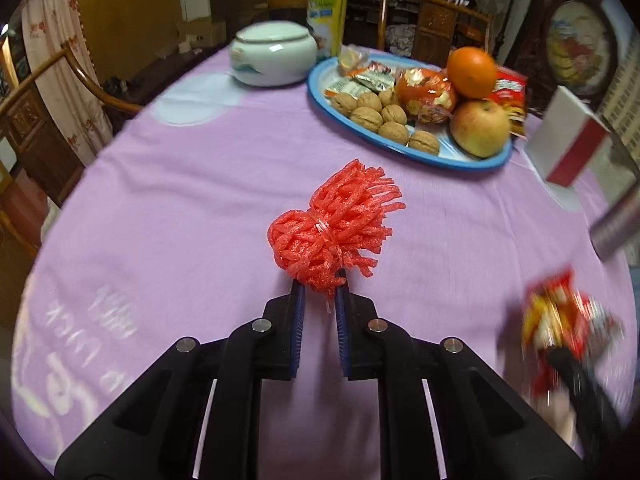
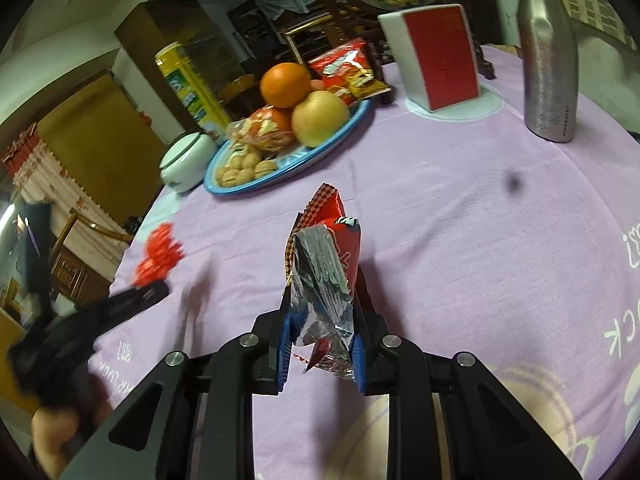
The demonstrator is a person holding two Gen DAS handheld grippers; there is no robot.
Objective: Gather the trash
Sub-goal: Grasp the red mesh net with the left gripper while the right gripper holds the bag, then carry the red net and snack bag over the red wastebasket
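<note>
Right now, by item:

Left gripper: black arms with blue ribbed pads, jaws drawn in close, pinching the near end of a red foam fruit net; only the net's lower loops sit between the pads.

Red foam fruit net: a bundle of coral-red foam strands tied at the waist, lying on the lilac cloth-covered table in front of the left gripper, with its frayed end fanning toward the plate. In the right wrist view it shows as a blurred red patch at the left, near the table edge.

Right gripper: jaws pressed onto a crumpled red and silver foil snack wrapper, which stands up between the blue pads with its red checked tip pointing away.

Wrapper from the left wrist view: a blurred red and yellow shape at the far right, above the cloth, well apart from the net.

Blue-rimmed oval plate: holds walnuts, an orange, a yellow-red apple and packaged snacks; beyond the net, not touching it.

White lidded ceramic jar: just left of the plate at the far edge.

White box with a red panel: upright, to the right of the plate.

Steel tumbler: upright at the far right, beside the box.

Hand: partly visible low left in the right wrist view, blurred.
</note>
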